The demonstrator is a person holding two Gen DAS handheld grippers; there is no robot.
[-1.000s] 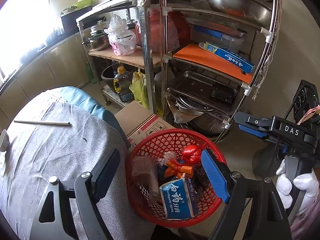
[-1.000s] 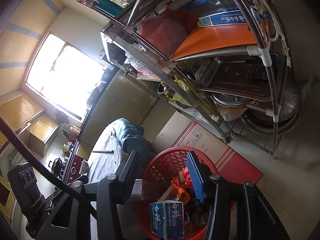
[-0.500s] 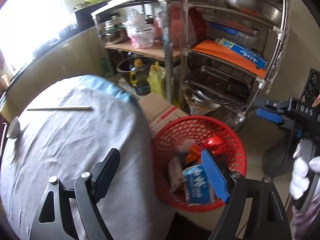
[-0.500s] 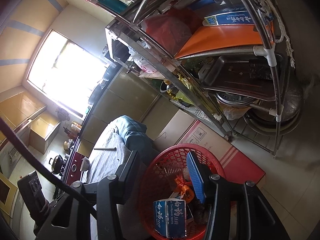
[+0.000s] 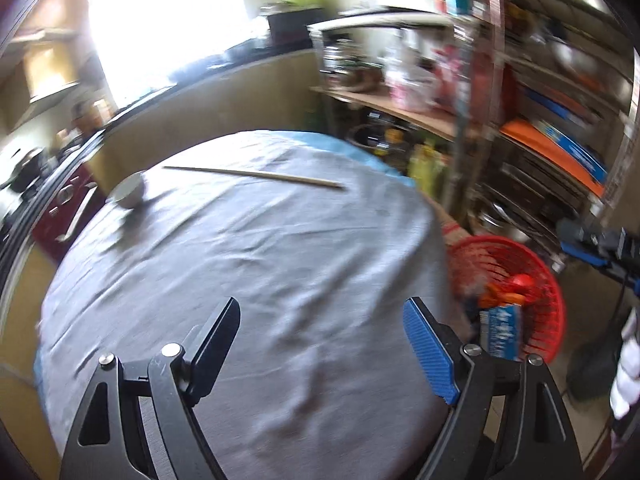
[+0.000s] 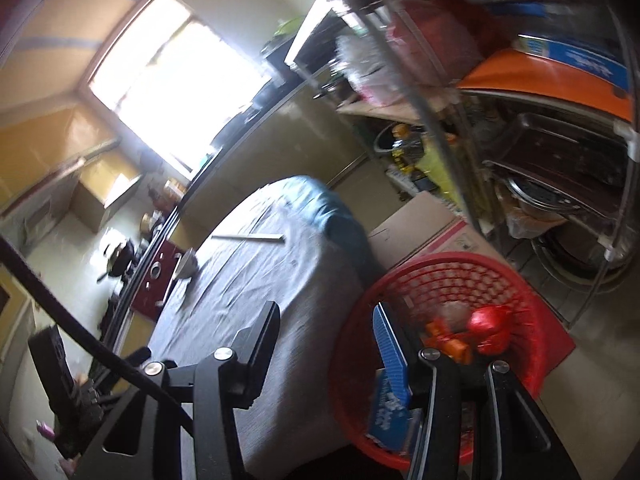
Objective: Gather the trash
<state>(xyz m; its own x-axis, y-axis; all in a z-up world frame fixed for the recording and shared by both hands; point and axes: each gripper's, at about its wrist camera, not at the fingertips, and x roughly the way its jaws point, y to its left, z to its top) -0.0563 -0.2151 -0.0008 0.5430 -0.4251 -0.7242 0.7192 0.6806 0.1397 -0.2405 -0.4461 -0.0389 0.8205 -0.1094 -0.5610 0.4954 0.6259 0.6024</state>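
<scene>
In the left wrist view the left gripper (image 5: 322, 356) gapes empty over the grey tablecloth (image 5: 248, 264), so aim far for the chopstick (image 5: 256, 176) (lying flat, so pinch low), while in the right wrist view the right gripper (image 6: 330, 350), also wide and empty, hangs near the red basket (image 6: 440, 280) of trash at the table's right.

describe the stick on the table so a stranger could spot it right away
Start at the round table under the grey cloth. Near its far edge lies a thin pale stick, flat. The small bowl nearby is round; the stick is the only long, straight thing there.
</scene>
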